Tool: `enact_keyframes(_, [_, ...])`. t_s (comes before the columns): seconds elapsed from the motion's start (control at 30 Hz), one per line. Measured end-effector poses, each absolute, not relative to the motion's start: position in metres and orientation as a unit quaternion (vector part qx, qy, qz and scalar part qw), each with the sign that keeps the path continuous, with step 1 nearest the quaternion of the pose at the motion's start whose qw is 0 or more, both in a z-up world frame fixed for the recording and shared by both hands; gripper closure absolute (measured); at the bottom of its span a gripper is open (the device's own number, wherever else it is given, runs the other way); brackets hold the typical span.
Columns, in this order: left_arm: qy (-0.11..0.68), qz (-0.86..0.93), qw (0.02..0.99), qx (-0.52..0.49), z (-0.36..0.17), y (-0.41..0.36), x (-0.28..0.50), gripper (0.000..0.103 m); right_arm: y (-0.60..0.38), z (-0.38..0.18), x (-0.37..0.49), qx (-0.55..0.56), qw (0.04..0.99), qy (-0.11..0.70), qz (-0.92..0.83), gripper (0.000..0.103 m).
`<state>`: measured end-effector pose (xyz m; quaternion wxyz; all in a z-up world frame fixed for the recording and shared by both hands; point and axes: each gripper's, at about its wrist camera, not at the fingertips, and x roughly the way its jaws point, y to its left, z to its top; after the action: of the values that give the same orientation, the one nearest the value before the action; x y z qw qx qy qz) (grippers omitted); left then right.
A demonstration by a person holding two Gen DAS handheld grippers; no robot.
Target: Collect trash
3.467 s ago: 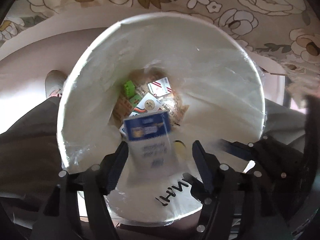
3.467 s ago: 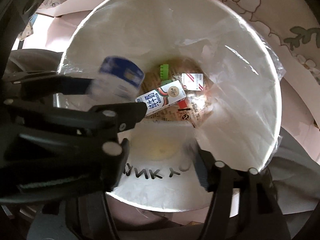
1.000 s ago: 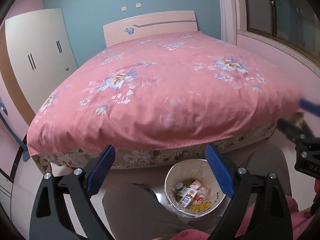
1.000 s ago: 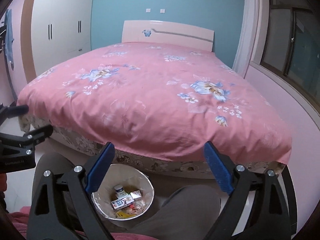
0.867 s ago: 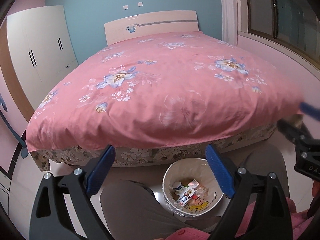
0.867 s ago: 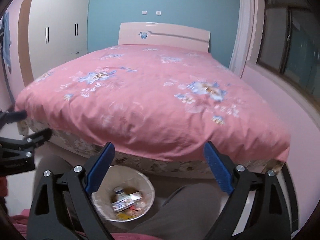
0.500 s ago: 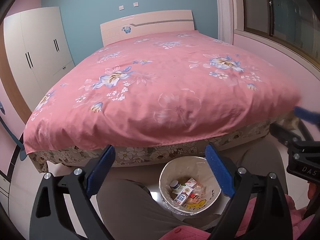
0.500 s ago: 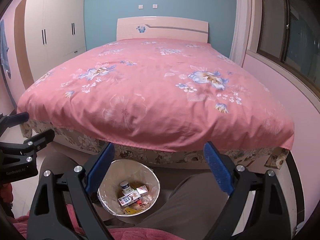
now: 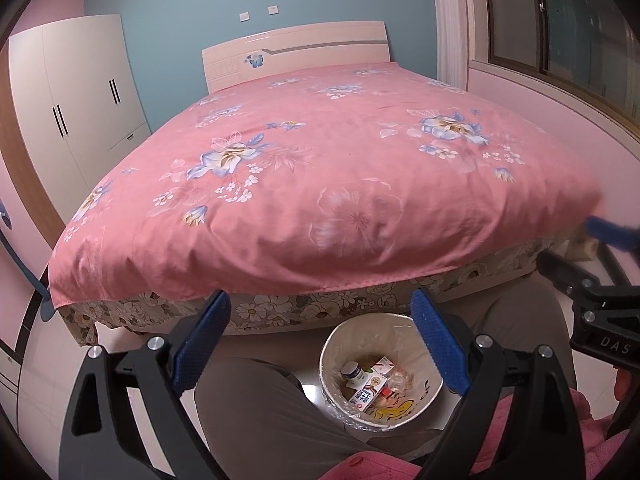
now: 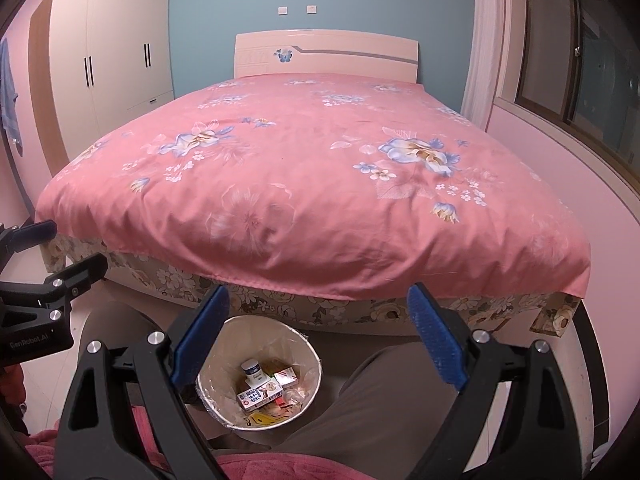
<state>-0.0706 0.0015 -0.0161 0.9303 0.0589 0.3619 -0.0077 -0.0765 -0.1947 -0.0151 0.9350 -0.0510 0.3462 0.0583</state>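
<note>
Pink bed (image 9: 340,168) ahead; bin (image 10: 308,354) holds cartons, bottle (image 10: 254,372). Left gripper (image 9: 318,338), right gripper (image 10: 318,332) jaws spread, empty.

in front of me the pale tiled floor (image 10: 52,364) carries a white round plastic-lined trash bin (image 10: 308,354), standing between my knees, just before the bed with the pink flowered cover (image 10: 288,184), which also stands on it.

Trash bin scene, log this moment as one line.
left gripper: open, empty | right gripper: open, empty | trash bin: holds bottle, cartons
</note>
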Motion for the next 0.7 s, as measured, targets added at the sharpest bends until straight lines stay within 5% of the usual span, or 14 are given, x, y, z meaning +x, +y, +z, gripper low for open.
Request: enact_keyframes(0.7, [0.364, -0.009, 0.93, 0.059, -0.0154, -0.0013, -0.071, 0.01, -0.1933, -0.017, -0.076, -0.052, 0.933, 0.351, 0.06, 0.014])
